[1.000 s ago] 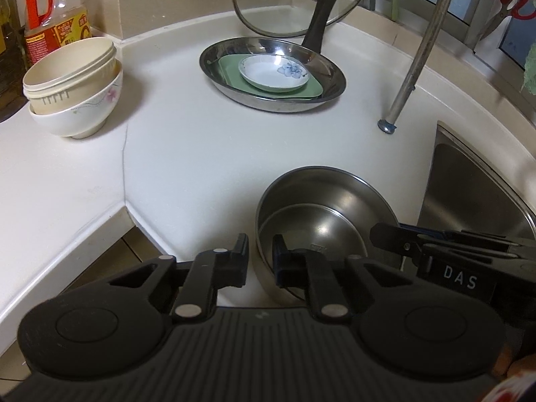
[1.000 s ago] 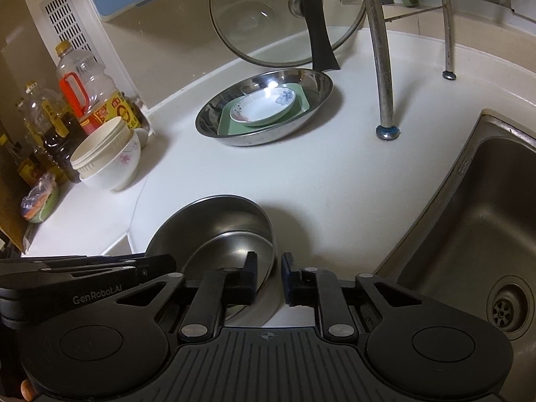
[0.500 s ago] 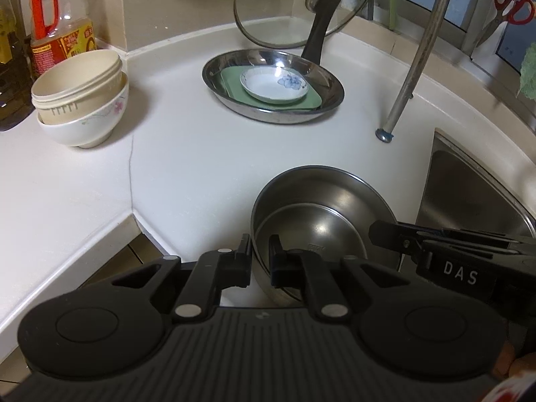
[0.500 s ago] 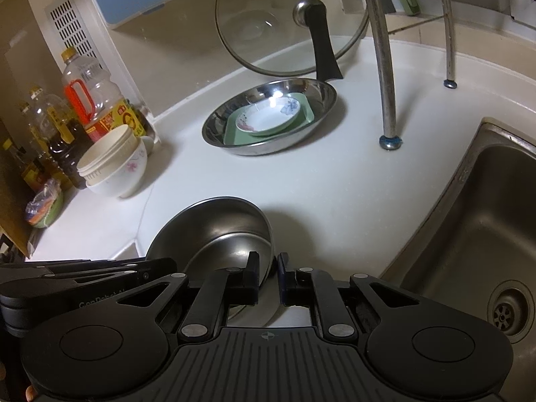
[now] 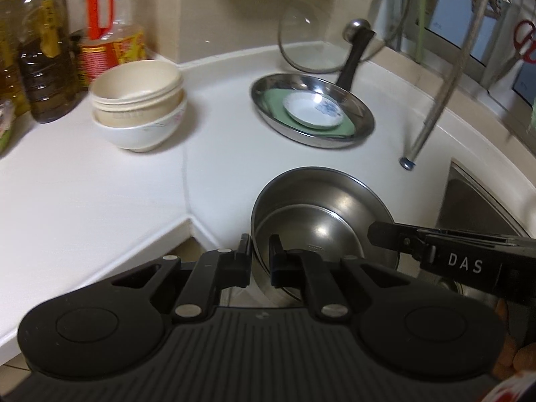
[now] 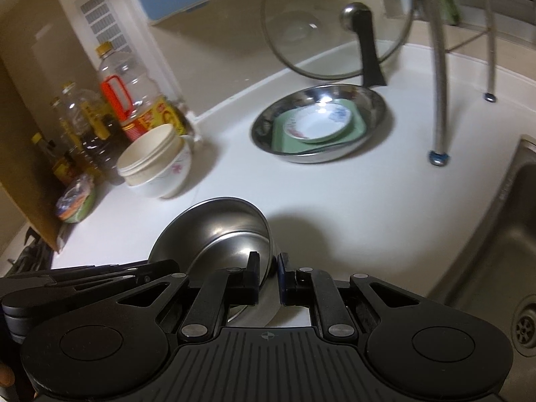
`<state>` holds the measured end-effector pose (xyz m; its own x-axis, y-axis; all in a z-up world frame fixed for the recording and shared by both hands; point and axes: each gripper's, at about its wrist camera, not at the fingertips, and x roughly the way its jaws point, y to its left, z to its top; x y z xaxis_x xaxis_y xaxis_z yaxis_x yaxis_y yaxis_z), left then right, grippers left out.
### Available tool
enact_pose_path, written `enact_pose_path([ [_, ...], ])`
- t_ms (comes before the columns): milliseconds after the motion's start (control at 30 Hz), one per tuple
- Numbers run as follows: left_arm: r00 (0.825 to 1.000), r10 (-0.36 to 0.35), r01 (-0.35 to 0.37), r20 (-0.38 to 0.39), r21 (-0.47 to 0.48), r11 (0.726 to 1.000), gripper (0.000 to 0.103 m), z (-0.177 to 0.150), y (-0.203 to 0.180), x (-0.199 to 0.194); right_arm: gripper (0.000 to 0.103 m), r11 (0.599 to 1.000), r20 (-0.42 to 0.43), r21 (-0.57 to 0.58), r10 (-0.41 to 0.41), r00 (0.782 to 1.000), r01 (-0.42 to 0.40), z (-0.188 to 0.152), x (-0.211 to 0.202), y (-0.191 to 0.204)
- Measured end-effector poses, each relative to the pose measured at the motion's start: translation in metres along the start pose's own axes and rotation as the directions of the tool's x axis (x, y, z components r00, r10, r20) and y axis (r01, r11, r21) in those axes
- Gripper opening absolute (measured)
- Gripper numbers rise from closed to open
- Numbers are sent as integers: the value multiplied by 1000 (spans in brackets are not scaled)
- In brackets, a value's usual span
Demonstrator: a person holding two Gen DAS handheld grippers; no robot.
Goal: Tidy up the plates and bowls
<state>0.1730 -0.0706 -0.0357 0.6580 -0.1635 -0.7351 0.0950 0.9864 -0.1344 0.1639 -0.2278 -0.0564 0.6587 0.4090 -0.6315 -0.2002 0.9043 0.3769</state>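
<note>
Two nested steel bowls (image 5: 321,207) hang just above the white counter's front corner, casting a shadow on it. My left gripper (image 5: 261,258) is shut on their near left rim. My right gripper (image 6: 268,274) is shut on the opposite rim of the same steel bowls (image 6: 227,227); its fingers (image 5: 385,234) show from the side in the left wrist view. Cream bowls stacked in a flowered white bowl (image 5: 137,110) stand at the back left. A steel pan (image 5: 361,124) behind holds a green square plate and a small white dish (image 5: 311,110).
A glass lid (image 5: 341,33) leans on the back wall behind the pan's black handle. Oil bottles (image 5: 43,60) crowd the far left. A rack leg (image 5: 407,162) stands on the counter, and the steel sink (image 6: 495,234) lies to the right.
Both grippers have lifted a little and moved leftward with the steel bowls still gripped. The bottles and stacked bowls have come further into view. Neither grip has changed.
</note>
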Motion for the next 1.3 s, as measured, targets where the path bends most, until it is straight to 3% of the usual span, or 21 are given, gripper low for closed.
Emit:
enact_pose_path([
  [333,997,61,-58,39,-70,996,9,6,45,-23,11,995,-33,-47,89,996,-90,15,23,39],
  [667,988,107,-96,109,-96,991,9,39,84,-40,11,985,-43,-67,155,987,-157,44,47,76],
  [1300,976,91,-77,197,-78,994,9,112,133,-26,11,984,34,-63,169,985,-167,120,79,118],
])
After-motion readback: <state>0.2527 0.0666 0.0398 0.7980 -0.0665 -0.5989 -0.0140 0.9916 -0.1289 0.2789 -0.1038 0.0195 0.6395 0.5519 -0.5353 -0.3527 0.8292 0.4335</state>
